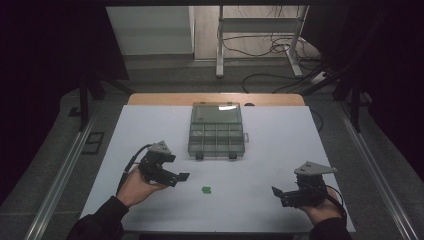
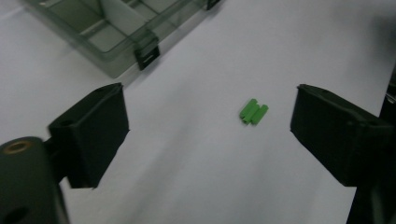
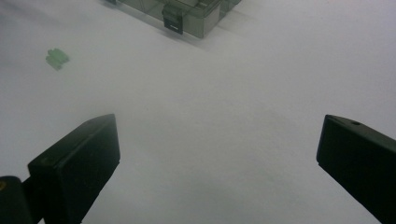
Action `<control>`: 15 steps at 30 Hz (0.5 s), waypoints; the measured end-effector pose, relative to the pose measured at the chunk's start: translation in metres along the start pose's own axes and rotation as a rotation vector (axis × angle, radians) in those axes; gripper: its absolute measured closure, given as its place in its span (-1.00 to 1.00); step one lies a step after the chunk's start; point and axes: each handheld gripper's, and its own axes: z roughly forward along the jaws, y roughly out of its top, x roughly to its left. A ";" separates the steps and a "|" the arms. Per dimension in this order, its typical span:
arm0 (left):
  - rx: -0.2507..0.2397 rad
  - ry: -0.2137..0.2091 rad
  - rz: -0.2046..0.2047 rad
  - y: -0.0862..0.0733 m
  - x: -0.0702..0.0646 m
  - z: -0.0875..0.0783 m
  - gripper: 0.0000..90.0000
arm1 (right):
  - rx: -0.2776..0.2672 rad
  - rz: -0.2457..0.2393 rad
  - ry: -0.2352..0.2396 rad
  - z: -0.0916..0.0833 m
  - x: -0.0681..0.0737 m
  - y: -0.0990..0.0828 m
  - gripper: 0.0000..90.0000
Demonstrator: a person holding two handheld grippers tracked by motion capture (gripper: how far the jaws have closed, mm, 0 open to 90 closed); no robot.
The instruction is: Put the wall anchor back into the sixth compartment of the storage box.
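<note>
Both grippers, left gripper and right gripper, are spread wide and empty; the left likely must next descend around the green plastic piece near the compartment box.

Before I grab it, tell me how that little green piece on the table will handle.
The green piece looks like small moulded plastic, so probably stiff and very light. Its ridged, two-barrel shape lies flat on the white table, so it seems unlikely to roll. Being so small, it may skid or flick away if the jaws close off-centre.

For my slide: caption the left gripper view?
Open left gripper frames a small green part on the white table.
</note>
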 end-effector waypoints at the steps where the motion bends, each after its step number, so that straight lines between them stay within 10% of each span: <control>1: 0.009 -0.013 0.014 0.003 -0.001 0.007 -0.65 | 0.001 -0.001 0.000 0.000 0.000 0.000 -1.00; 15: 0.126 -0.064 0.092 0.016 -0.009 0.048 0.03 | 0.018 -0.012 -0.003 0.002 0.001 0.000 -1.00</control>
